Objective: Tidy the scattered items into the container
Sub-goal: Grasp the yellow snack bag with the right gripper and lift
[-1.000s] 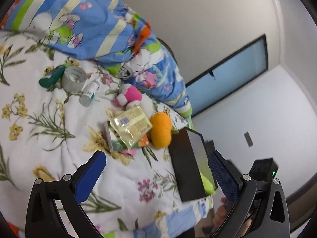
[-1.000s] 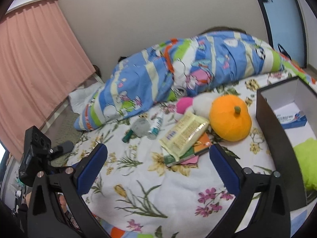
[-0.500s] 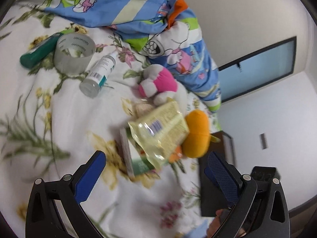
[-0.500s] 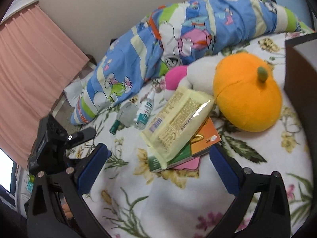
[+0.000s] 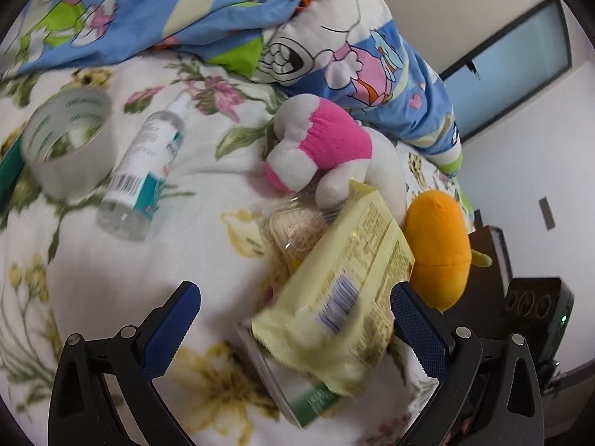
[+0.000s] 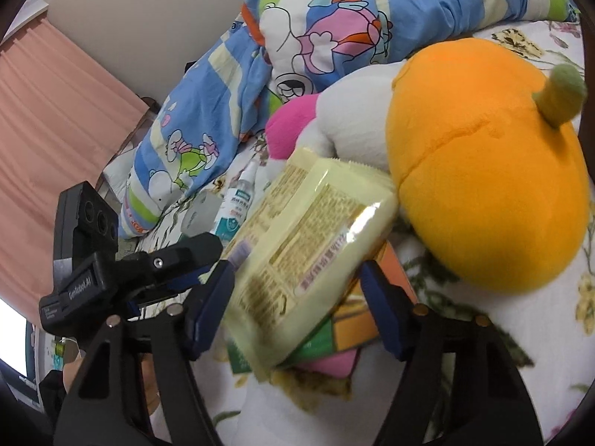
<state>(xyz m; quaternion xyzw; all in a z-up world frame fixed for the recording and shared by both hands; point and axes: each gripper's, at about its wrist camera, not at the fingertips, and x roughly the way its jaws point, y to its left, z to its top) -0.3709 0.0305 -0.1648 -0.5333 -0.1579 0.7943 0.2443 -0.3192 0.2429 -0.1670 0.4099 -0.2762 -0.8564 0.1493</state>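
Right gripper: fingers apart, one on each side of the yellow packet, with the left pad at the packet's edge; whether it touches cannot be told. Left gripper: fingers spread wide, the packet lying between them, nearer the right pad.

The packet lies tilted on a green-and-orange box, which rests on a pink item. Beneath the packet's far end is a clear-wrapped biscuit.

Touching the packet's far end are a white-and-pink plush and an orange pumpkin plush with a green stem. Well apart to the left lie a spray bottle and, just beside it, a tape roll, touching a green object cut off at the frame edge.

All rest on a floral bedspread, with a cartoon-print duvet bunched behind. The dark container shows only as an edge behind the pumpkin. A pink curtain hangs at left.
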